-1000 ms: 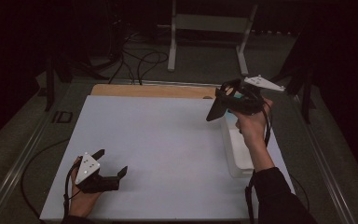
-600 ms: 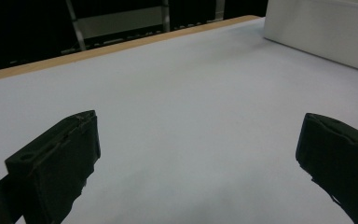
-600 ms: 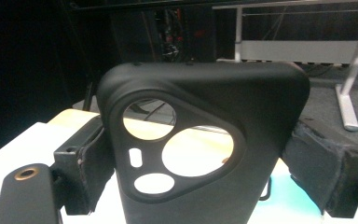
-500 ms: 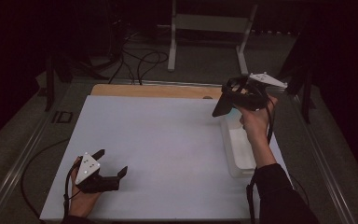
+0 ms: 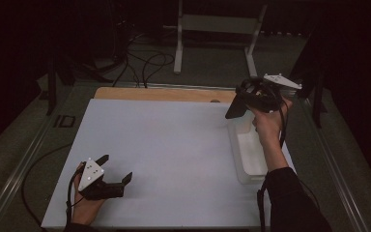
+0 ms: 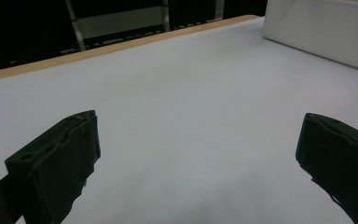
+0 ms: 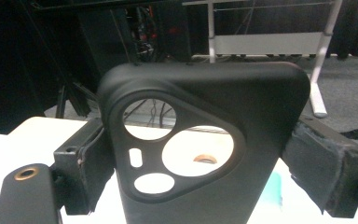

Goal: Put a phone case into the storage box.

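My right gripper (image 5: 243, 98) is raised over the far end of a white bin (image 5: 238, 151) at the table's right side. It is shut on a black phone case (image 5: 234, 108), which hangs down and to the left from the jaws. In the right gripper view the phone case (image 7: 205, 154) stands upright between the two pads, its camera cut-outs facing me. My left gripper (image 5: 116, 167) rests on the white tabletop (image 5: 169, 140) near the front left, held by a hand. It is open, and in the left gripper view its fingers (image 6: 56, 163) have only bare table between them.
The white bin (image 6: 321, 32) is long and shallow and lies along the table's right edge. A wooden strip (image 5: 164, 94) runs along the far edge. Beyond the table are a metal stand (image 5: 217, 29) and cables (image 5: 145, 58) on a dark floor.
The right gripper has carried the phone case a little to the right and farther back over the bin. The left gripper has stayed where it was.
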Tool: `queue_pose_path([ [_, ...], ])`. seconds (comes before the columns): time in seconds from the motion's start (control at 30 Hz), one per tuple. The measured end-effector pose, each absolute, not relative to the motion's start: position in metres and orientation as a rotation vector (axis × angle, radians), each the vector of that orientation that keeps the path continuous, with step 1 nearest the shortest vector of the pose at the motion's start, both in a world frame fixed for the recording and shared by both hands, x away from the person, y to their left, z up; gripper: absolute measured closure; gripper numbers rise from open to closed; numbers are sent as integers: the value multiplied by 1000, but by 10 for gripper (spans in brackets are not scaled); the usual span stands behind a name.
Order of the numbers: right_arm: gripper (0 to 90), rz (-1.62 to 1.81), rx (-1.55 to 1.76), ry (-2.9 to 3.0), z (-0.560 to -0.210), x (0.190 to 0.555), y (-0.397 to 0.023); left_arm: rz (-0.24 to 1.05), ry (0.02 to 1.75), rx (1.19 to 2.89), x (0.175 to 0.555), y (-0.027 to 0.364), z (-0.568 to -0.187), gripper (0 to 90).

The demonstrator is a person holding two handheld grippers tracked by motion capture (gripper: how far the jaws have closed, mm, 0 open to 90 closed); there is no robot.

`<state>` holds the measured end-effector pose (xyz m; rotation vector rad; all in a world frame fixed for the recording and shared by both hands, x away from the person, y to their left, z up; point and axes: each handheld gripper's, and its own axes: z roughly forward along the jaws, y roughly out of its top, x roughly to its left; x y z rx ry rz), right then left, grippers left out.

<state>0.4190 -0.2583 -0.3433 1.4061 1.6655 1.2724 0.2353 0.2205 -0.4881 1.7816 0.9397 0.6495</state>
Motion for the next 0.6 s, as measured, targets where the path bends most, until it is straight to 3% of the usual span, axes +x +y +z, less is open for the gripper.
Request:
queue_pose_path([
  [0.6,142,1064,1453,1634,-362,430,-269,653,945,1776,234,222,-488,1],
])
